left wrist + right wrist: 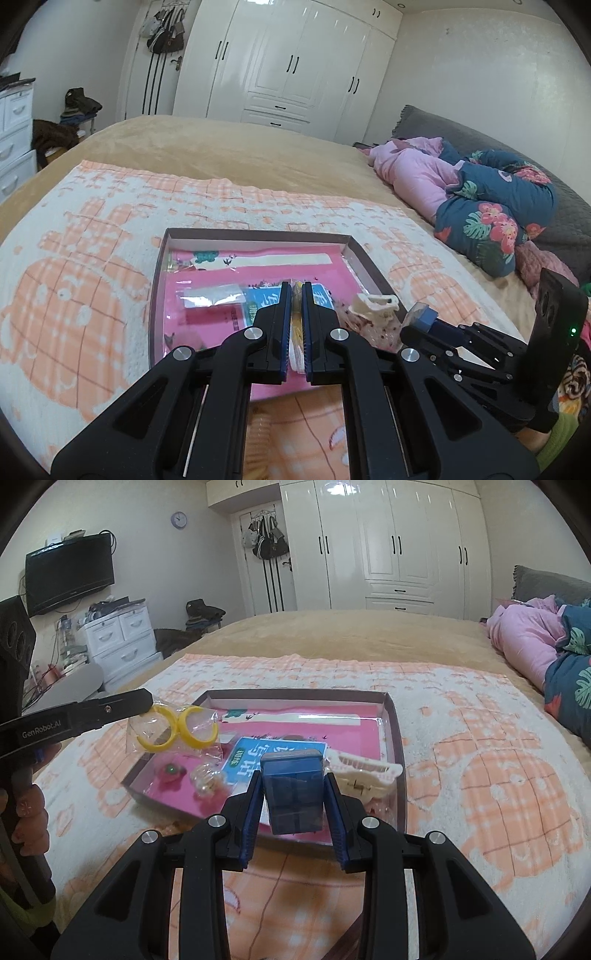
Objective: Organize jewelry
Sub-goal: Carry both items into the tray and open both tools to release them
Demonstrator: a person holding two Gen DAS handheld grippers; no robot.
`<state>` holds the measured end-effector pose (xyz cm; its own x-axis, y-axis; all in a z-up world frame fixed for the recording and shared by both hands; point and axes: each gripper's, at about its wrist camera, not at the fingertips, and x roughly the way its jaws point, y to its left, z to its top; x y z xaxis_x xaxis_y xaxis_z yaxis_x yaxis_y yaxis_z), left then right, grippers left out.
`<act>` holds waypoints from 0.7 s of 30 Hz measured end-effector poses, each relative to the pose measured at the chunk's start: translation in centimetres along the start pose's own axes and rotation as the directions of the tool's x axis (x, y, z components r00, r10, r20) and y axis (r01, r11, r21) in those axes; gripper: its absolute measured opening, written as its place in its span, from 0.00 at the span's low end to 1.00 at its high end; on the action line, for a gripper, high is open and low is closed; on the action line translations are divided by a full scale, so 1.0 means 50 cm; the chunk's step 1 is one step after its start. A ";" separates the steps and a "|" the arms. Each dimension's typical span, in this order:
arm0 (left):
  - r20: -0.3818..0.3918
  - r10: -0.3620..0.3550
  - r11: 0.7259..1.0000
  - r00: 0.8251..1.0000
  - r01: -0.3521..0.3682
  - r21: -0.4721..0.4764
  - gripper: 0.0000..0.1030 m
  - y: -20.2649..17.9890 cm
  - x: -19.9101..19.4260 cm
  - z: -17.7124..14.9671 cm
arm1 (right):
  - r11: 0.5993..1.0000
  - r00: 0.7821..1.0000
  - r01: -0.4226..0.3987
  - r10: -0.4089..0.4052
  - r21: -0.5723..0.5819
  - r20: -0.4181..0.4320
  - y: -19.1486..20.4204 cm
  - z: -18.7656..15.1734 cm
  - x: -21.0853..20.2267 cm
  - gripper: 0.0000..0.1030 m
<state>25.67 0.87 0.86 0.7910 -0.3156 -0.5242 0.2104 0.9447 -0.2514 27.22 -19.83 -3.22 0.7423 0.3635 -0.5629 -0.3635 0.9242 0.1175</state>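
Merely 2 yellow hoops [176, 726], clear-bagged

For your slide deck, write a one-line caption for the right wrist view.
Right gripper holds a blue box above the tray; left gripper lifts bagged yellow hoops.

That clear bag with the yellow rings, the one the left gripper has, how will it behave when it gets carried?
The clear bag looks thin and crinkly, so it probably hangs floppy. The yellow rings seem light and may slide inside. Pinched at one corner by the left gripper, it could swing.
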 end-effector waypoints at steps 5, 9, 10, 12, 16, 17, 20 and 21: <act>-0.004 0.022 1.000 1.000 -0.022 -0.004 0.01 0.014 0.026 0.008 | 1.000 1.000 -0.003 0.003 -0.005 -0.022 -0.002 0.005 0.031 0.30; -0.008 0.048 0.999 0.999 -0.048 -0.023 0.01 0.038 0.049 0.010 | 1.000 0.999 -0.012 0.012 -0.006 -0.049 -0.001 0.005 0.062 0.30; -0.009 0.053 0.998 0.999 -0.054 -0.030 0.01 0.044 0.053 0.011 | 1.000 0.998 -0.015 0.014 -0.008 -0.055 0.000 0.005 0.068 0.30; -0.012 0.061 0.997 0.998 -0.061 -0.043 0.01 0.055 0.062 0.011 | 1.000 0.998 -0.019 0.018 -0.014 -0.068 0.004 0.004 0.084 0.30; -0.012 0.078 0.995 0.997 -0.079 -0.058 0.01 0.077 0.078 0.012 | 0.999 0.996 -0.026 0.024 -0.023 -0.085 0.013 0.005 0.107 0.30; -0.013 0.081 0.995 0.997 -0.082 -0.060 0.01 0.081 0.080 0.011 | 0.999 0.996 -0.031 0.029 -0.023 -0.087 0.015 0.007 0.112 0.30; -0.014 0.089 0.993 0.996 -0.089 -0.071 0.01 0.095 0.087 0.009 | 0.998 0.995 -0.041 0.037 -0.041 -0.089 0.026 0.014 0.127 0.30; -0.014 0.091 0.993 0.996 -0.092 -0.075 0.01 0.099 0.088 0.008 | 0.998 0.995 -0.043 0.038 -0.048 -0.090 0.030 0.016 0.130 0.30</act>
<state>30.41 4.16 -2.38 0.7988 -0.2292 -0.5563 0.0927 0.9604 -0.2626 31.95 -15.97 -6.06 0.6741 0.3865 -0.6295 -0.4214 0.9011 0.1020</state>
